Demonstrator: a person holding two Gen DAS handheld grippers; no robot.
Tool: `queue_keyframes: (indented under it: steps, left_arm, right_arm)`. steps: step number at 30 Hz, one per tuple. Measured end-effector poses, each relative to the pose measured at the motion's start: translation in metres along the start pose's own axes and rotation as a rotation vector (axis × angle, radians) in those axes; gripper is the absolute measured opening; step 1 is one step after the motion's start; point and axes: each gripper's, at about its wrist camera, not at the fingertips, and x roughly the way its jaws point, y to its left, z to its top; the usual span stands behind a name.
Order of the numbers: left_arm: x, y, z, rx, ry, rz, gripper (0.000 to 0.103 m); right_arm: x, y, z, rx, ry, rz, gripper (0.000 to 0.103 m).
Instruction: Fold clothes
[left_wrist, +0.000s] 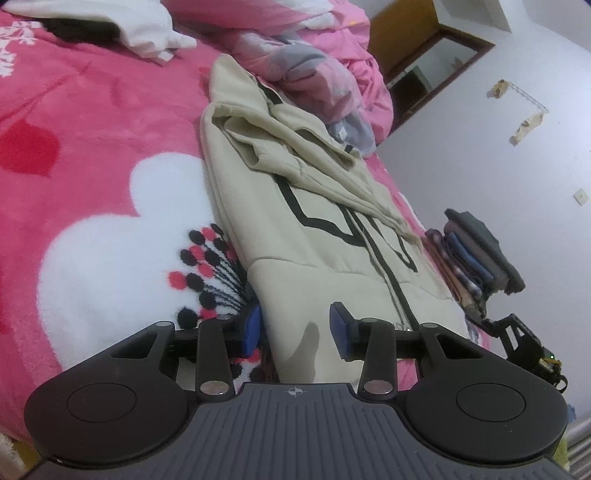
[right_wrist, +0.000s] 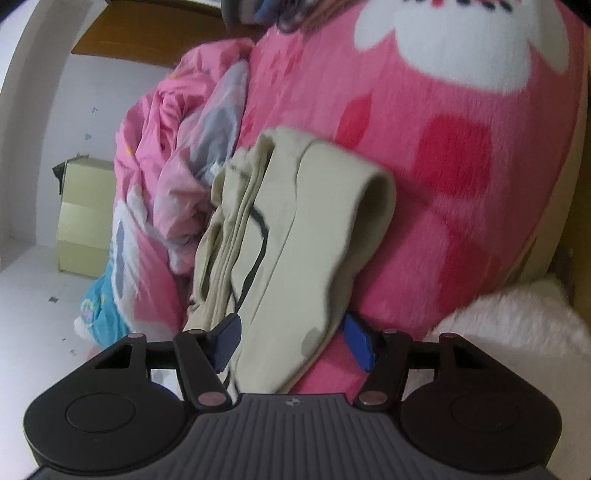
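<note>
A beige zip hoodie (left_wrist: 295, 206) with black line trim lies lengthwise on the pink patterned blanket (left_wrist: 92, 147), its sleeves folded in over the body. My left gripper (left_wrist: 295, 328) is open, its blue pads straddling the hoodie's bottom hem. In the right wrist view the same hoodie (right_wrist: 295, 229) shows from its other end, with a folded sleeve lying on top. My right gripper (right_wrist: 295, 343) is open, with the hoodie's edge lying between its blue pads.
A crumpled pink and grey quilt (left_wrist: 325, 62) lies at the hoodie's far end and also shows in the right wrist view (right_wrist: 173, 155). A stack of folded dark clothes (left_wrist: 476, 254) sits at the bed's edge. White garments (left_wrist: 122, 26) lie far left. A yellow-green box (right_wrist: 85, 214) stands on the floor.
</note>
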Motion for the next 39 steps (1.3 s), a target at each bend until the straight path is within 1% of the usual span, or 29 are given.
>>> queue_keyframes:
  steps: [2, 4, 6, 9, 11, 13, 14, 17, 19, 22, 24, 25, 26, 27, 28, 30, 33, 39]
  left_arm:
    - [0.0, -0.001, -0.001, 0.005, 0.006, -0.005, 0.04]
    - [0.001, -0.002, -0.002, 0.008, 0.011, -0.009, 0.04]
    - [0.001, -0.004, -0.004, 0.011, 0.015, -0.013, 0.04]
    - [0.001, -0.005, -0.007, 0.013, 0.021, -0.018, 0.04]
    - [0.0, -0.007, -0.011, 0.018, 0.031, -0.023, 0.04]
    - [0.0, -0.009, -0.014, 0.03, 0.034, -0.021, 0.04]
    - [0.0, -0.009, -0.014, 0.03, 0.034, -0.02, 0.04]
    - [0.003, -0.008, -0.012, 0.022, 0.039, -0.022, 0.04]
    - [0.008, -0.009, -0.011, 0.01, 0.039, -0.025, 0.04]
    - [0.012, -0.012, -0.01, -0.007, 0.029, -0.018, 0.039]
    - [0.012, -0.016, -0.012, -0.012, 0.002, 0.003, 0.028]
    - [0.011, -0.018, -0.013, -0.01, -0.013, 0.014, 0.019]
    - [0.009, -0.019, -0.013, -0.015, -0.021, 0.017, 0.016]
    - [0.007, -0.019, -0.012, -0.021, -0.029, 0.017, 0.011]
    - [0.004, -0.019, -0.01, -0.033, -0.038, 0.003, 0.009]
    - [-0.003, -0.017, -0.003, -0.064, -0.069, -0.041, 0.007]
    - [-0.01, -0.023, 0.012, -0.065, -0.12, -0.089, 0.006]
    - [-0.012, -0.038, 0.052, -0.025, -0.208, -0.143, 0.005]
  right_arm:
    - [0.001, 0.003, -0.003, 0.001, 0.024, 0.012, 0.065]
    - [0.008, 0.006, -0.005, 0.024, 0.07, 0.058, 0.065]
    - [0.02, 0.006, -0.008, 0.065, 0.127, 0.119, 0.063]
    - [0.035, 0.014, -0.016, 0.044, 0.145, 0.091, 0.057]
    - [0.042, 0.016, -0.023, 0.033, 0.163, 0.083, 0.048]
    - [0.038, 0.015, -0.025, 0.03, 0.153, 0.064, 0.041]
    - [0.035, 0.014, -0.023, 0.03, 0.139, 0.058, 0.04]
    - [0.021, 0.009, -0.011, 0.032, 0.06, 0.031, 0.039]
    - [0.019, 0.006, -0.006, 0.041, 0.041, 0.032, 0.039]
    - [0.031, 0.005, -0.006, 0.031, 0.049, 0.025, 0.038]
    - [0.036, 0.008, -0.009, 0.02, 0.05, 0.034, 0.025]
    - [0.039, 0.009, -0.011, 0.015, 0.051, 0.038, 0.015]
    - [0.038, 0.013, -0.014, -0.007, 0.045, 0.071, 0.011]
    - [0.035, 0.02, -0.015, -0.046, 0.031, 0.084, 0.009]
    - [0.031, 0.027, -0.017, -0.086, 0.018, 0.098, 0.007]
    - [0.027, 0.04, -0.017, -0.152, -0.002, 0.114, 0.006]
    - [0.025, 0.059, -0.013, -0.23, -0.021, 0.121, 0.006]
    - [0.029, 0.105, 0.001, -0.355, -0.068, 0.15, 0.006]
